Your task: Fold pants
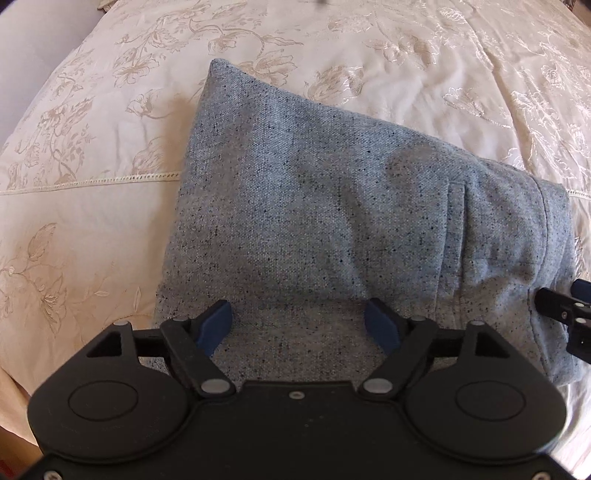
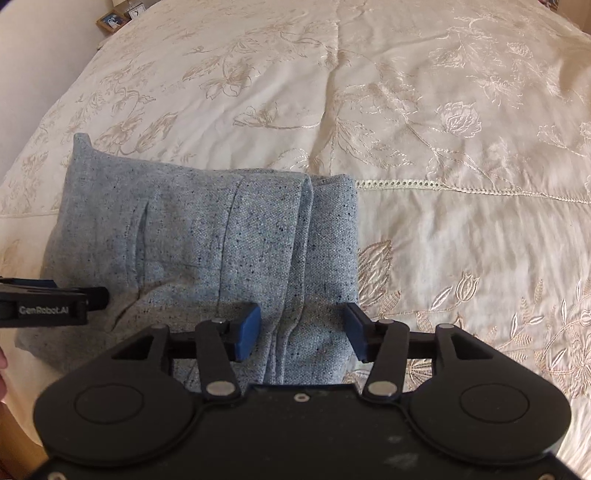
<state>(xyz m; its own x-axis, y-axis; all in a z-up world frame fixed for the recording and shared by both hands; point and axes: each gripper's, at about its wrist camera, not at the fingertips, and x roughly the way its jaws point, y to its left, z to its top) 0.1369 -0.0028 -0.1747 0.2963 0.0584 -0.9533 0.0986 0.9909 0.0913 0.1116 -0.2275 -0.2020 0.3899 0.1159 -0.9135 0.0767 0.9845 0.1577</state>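
Observation:
The pants (image 1: 332,221) are grey-blue speckled fabric, folded into a compact rectangle on the bed. In the right wrist view the pants (image 2: 207,236) show layered folded edges on their right side. My left gripper (image 1: 301,326) is open, its blue pads just above the near edge of the pants, holding nothing. My right gripper (image 2: 301,330) is open over the right end of the fold, holding nothing. The right gripper's tip shows at the right edge of the left wrist view (image 1: 565,314); the left gripper's tip shows at the left of the right wrist view (image 2: 55,301).
A cream bedspread (image 2: 443,129) with embroidered flowers covers the bed and extends far beyond the pants. A lace seam (image 2: 461,188) runs across it. A nightstand with small framed items (image 2: 114,18) stands at the far left corner.

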